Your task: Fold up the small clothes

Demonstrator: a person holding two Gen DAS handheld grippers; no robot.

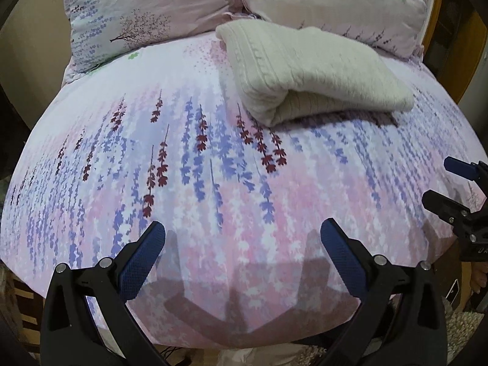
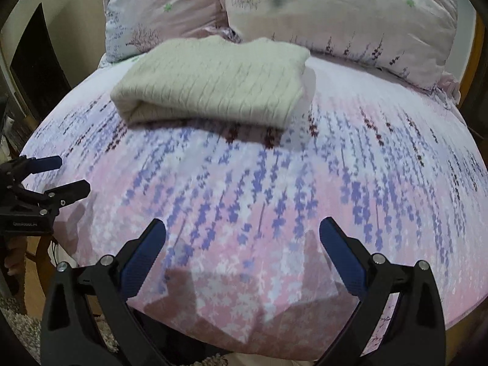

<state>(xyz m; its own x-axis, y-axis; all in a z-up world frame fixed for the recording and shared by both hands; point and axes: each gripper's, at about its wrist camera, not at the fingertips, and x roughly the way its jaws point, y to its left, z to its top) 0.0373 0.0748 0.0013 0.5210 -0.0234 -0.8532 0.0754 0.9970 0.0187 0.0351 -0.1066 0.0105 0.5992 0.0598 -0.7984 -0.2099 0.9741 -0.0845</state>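
A cream cable-knit garment [image 1: 308,70] lies folded into a thick rectangle on the flowered bedsheet [image 1: 213,183], near the pillows. It shows in the right wrist view too, as the same garment [image 2: 213,82] at upper left of centre. My left gripper [image 1: 243,231] hangs open over bare sheet near the bed's front edge, well short of the garment. My right gripper [image 2: 242,231] is open as well, with nothing between its blue pads. Each gripper appears at the edge of the other's view: the right gripper [image 1: 439,183] and the left gripper [image 2: 70,177], both with jaws apart.
Two flowered pillows [image 1: 146,15] [image 2: 350,15] lean at the head of the bed behind the garment. A wooden bed frame [image 2: 479,45] rims the right side. A shaggy rug [image 1: 463,329] lies on the floor below the bed's front edge.
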